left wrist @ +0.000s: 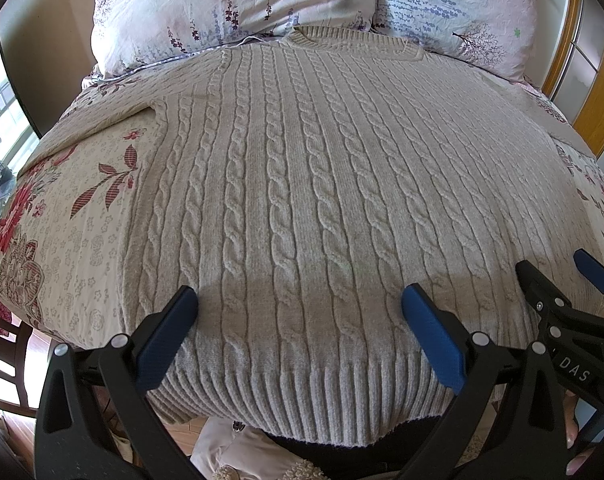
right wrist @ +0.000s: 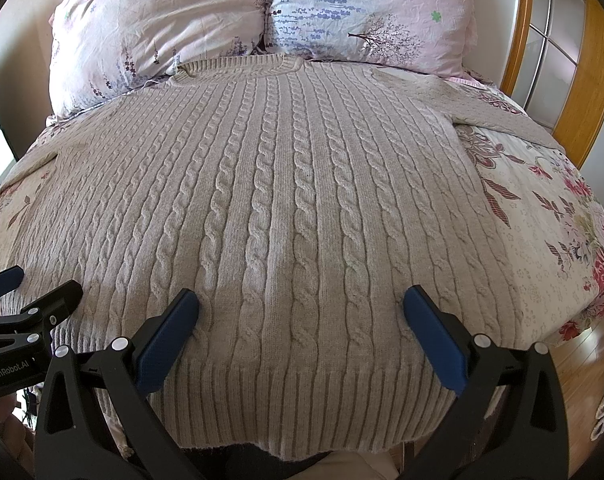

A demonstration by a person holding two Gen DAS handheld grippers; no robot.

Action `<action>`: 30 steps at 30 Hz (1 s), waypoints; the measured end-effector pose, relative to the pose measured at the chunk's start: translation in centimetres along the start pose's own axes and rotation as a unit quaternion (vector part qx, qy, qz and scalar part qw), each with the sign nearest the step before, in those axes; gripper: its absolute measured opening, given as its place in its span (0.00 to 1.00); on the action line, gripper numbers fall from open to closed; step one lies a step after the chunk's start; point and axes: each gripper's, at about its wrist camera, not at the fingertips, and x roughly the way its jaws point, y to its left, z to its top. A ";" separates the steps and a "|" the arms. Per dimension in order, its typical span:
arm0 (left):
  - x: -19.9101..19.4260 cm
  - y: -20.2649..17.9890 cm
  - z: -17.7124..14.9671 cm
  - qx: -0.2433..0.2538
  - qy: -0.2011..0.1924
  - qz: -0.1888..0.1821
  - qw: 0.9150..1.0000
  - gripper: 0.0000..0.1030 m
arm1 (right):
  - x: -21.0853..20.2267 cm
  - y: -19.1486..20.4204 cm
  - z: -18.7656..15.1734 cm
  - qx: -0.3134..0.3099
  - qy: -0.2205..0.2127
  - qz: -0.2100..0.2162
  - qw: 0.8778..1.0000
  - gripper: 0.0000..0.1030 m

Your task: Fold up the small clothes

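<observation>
A beige cable-knit sweater (left wrist: 302,200) lies spread flat on a floral bedspread (left wrist: 82,220), filling the middle of both wrist views, its ribbed hem at the bottom of the frame and its collar (right wrist: 238,68) at the top, just below two floral pillows (right wrist: 262,12). In the left wrist view the left gripper (left wrist: 300,300) sits at the bottom centre with its blue-padded fingers (left wrist: 170,332) spread wide apart over the lower part of the sweater, nothing held between them. The right gripper (right wrist: 301,300) stands the same way in its own view, jaws wide apart above the hem and gripping nothing. One sleeve (right wrist: 502,112) reaches toward the upper right of the right wrist view, near a wooden-framed door (right wrist: 562,60). Wooden flooring (right wrist: 582,360) shows at the lower right.
</observation>
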 end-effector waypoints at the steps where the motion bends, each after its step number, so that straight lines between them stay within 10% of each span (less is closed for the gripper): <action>1: 0.0 0.0 0.0 0.000 0.001 0.000 1.000 0.98 | 0.0 0.0 0.0 0.000 0.000 0.000 1.000 0.99; 21: 0.7 0.3 1.7 0.032 0.049 -0.018 0.998 0.98 | 0.1 -1.0 0.5 -0.057 -0.032 0.063 0.996 0.99; 30: -0.2 2.5 6.8 0.031 -0.039 -0.037 0.998 0.98 | 0.2 -12.4 8.9 0.117 -0.059 0.076 0.988 0.98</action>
